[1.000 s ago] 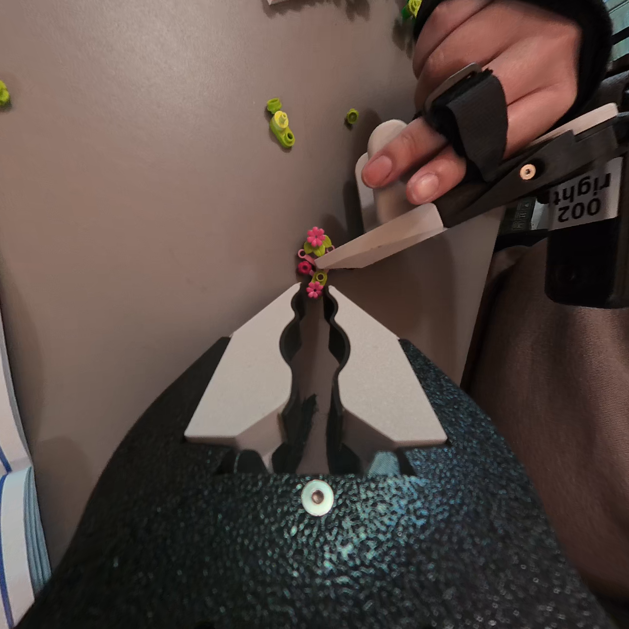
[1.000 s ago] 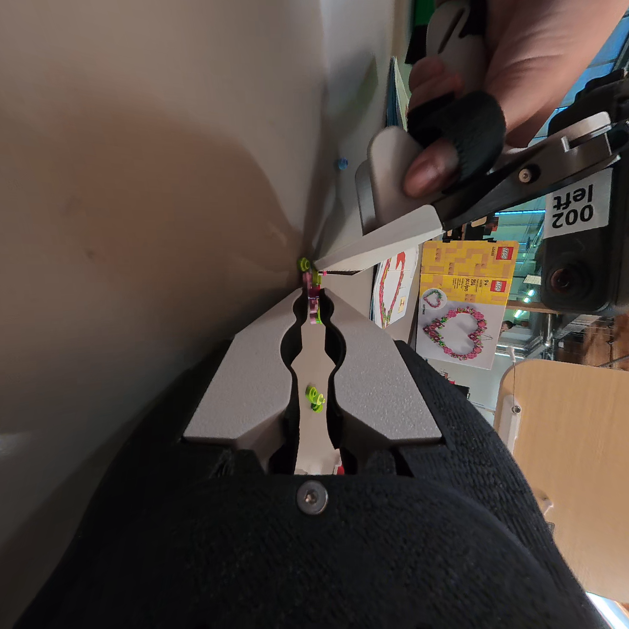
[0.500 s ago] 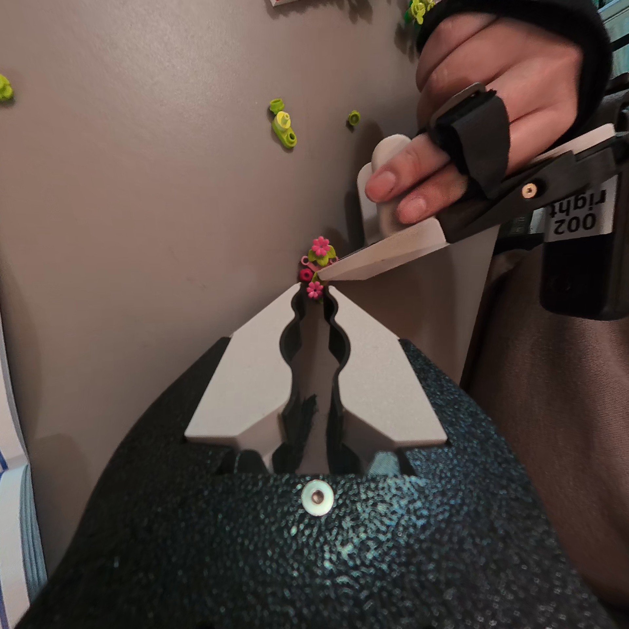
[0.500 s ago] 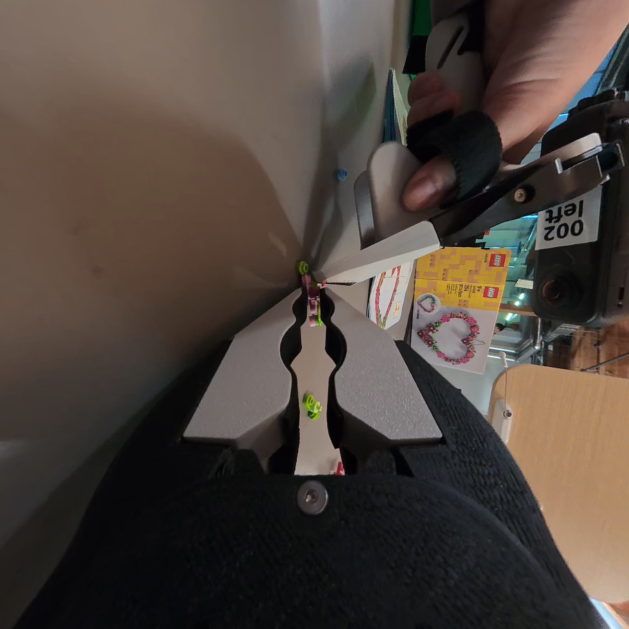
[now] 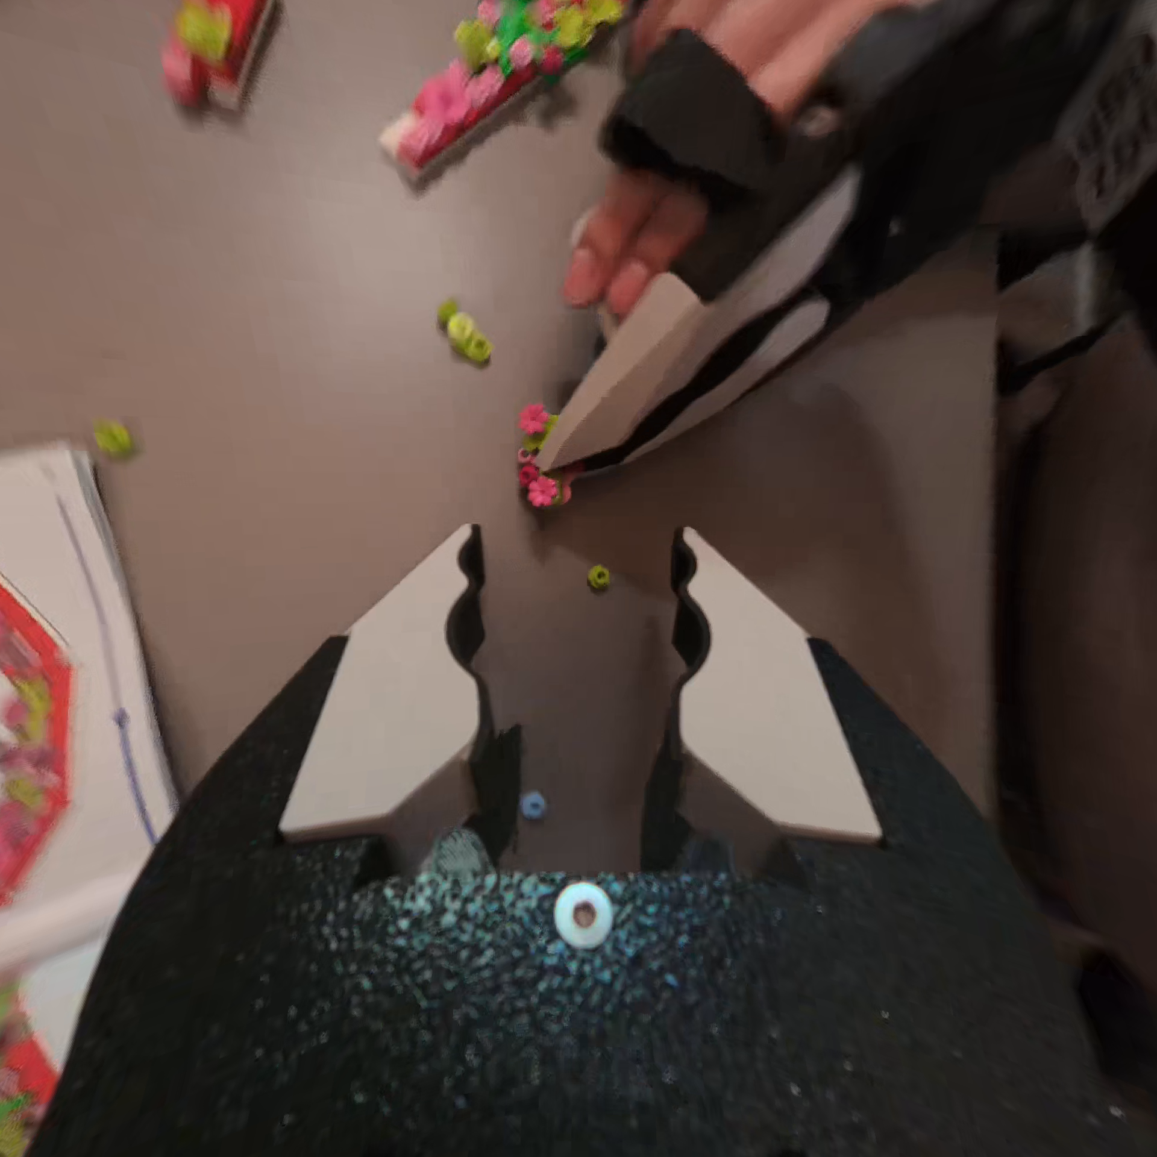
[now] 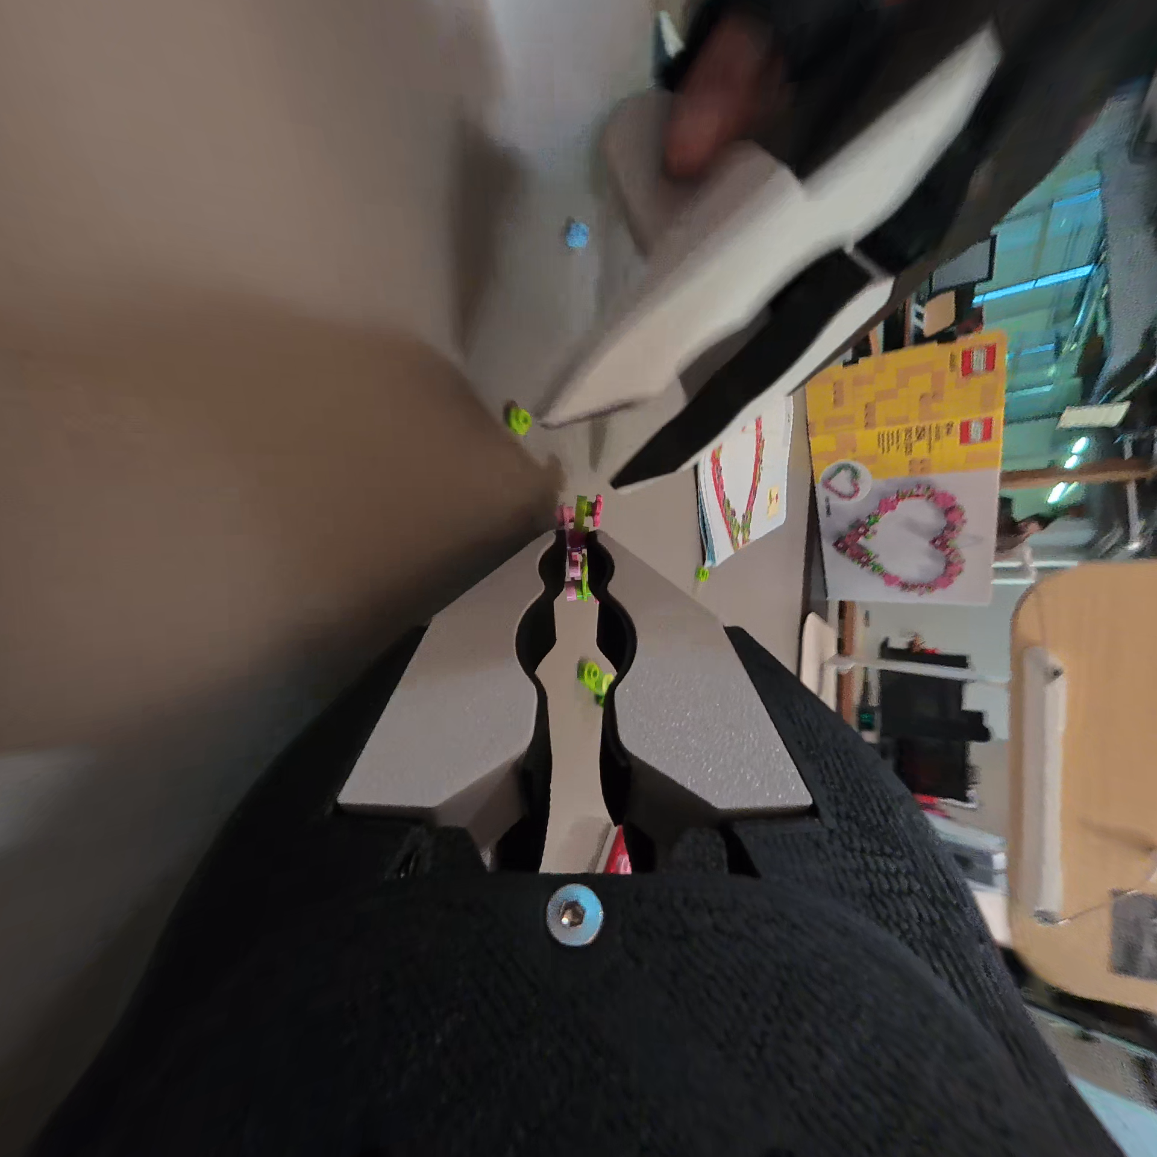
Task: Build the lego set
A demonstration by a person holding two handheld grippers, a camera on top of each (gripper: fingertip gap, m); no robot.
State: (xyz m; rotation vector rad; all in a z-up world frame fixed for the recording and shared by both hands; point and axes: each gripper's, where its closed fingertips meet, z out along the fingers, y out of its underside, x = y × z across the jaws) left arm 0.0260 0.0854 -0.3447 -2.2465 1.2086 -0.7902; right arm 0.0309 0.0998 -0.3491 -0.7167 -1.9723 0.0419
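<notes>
A small pink and lime flower assembly [image 5: 537, 460] is off the grey table, pinched in my right gripper [image 5: 554, 468], which comes in from the upper right. In the right wrist view the right gripper [image 6: 579, 532] is shut on the flower assembly [image 6: 579, 551], which sticks out past the tips. My left gripper [image 5: 579, 535] is open and empty, its tips a short way below the assembly and not touching it. It also shows, blurred and open, in the right wrist view [image 6: 579, 452].
Loose lime pieces [image 5: 466, 332], a lime stud [image 5: 598, 576] and a blue stud [image 5: 532, 804] lie on the table. A partly built pink and green strip [image 5: 488, 81] lies at the top. An instruction booklet [image 5: 37, 626] is at left. The set's box [image 6: 908, 469] stands behind. My two grippers' fingertips are within a few centimetres of each other.
My left gripper has opened, let go of the flower assembly's end and drawn back from it. The right gripper still holds the assembly. Both views are blurred by motion.
</notes>
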